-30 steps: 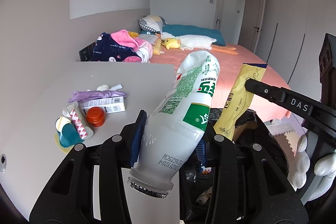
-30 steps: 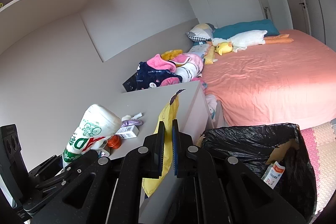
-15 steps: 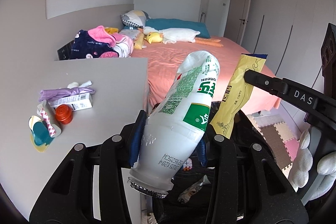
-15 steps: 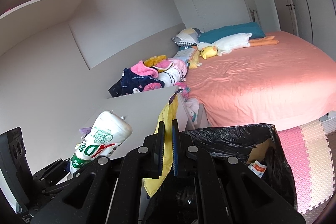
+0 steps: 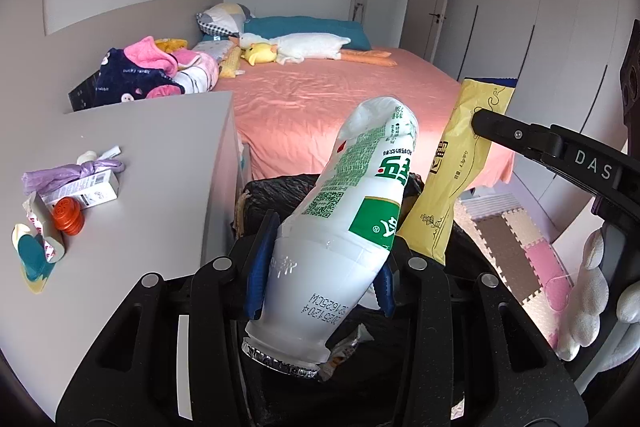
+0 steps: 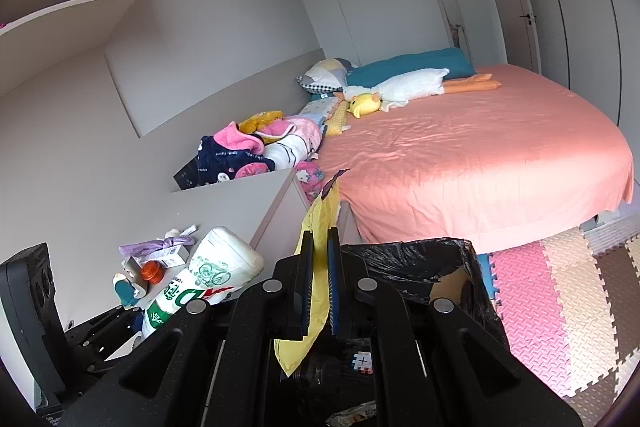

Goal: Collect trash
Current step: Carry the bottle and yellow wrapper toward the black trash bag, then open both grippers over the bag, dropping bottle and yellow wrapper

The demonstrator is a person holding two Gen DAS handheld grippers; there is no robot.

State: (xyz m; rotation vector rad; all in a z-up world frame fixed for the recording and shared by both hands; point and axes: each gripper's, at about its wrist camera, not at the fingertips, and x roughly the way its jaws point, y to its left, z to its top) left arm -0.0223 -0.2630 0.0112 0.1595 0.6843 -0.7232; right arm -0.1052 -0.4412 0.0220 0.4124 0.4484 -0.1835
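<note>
My left gripper (image 5: 320,275) clamps the white bottle (image 5: 344,227) at centre frame, my right gripper (image 6: 318,283) pinches the yellow wrapper (image 6: 316,247); I'd centre both over the black-lined bin (image 6: 420,259) at the lower middle before letting go.

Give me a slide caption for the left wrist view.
Left gripper clamps white plastic bottle over black-lined trash bin.
</note>
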